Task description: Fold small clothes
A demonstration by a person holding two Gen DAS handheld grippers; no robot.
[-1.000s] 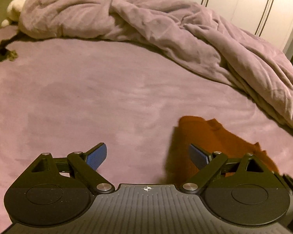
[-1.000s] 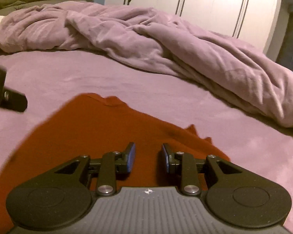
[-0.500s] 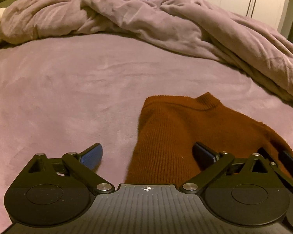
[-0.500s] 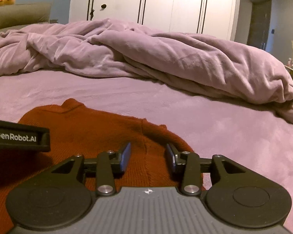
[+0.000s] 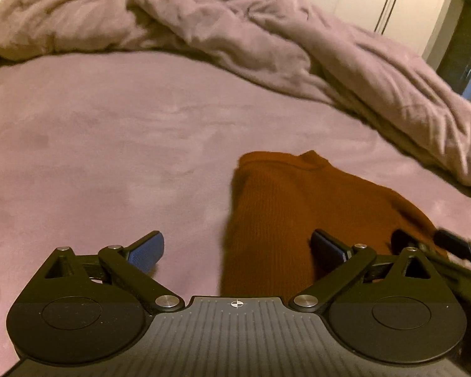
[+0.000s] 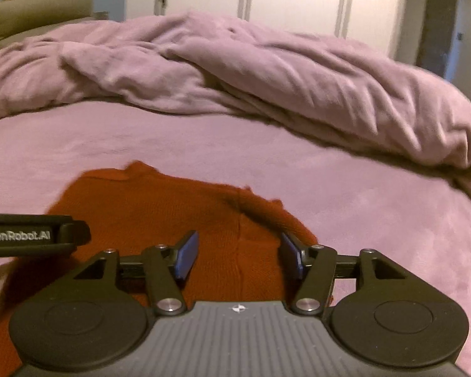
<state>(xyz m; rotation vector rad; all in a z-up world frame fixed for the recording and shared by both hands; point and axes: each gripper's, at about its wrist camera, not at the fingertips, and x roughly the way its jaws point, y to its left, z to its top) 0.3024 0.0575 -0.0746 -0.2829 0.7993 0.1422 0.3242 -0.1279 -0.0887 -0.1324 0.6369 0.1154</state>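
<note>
A rust-brown knitted sweater [image 5: 301, 207] lies flat on the mauve bed [image 5: 116, 144], its collar toward the rumpled duvet [image 5: 267, 40] heaped along the far edge. The left gripper [image 5: 237, 248] hovers at its left edge, jaws spread wide and empty. The right gripper [image 6: 240, 254] hangs low over the knit, jaws parted, holding nothing.

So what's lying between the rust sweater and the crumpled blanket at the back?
Nothing but bare mauve bed cover. Both wrist views show that strip clear between the sweater and the blanket.
</note>
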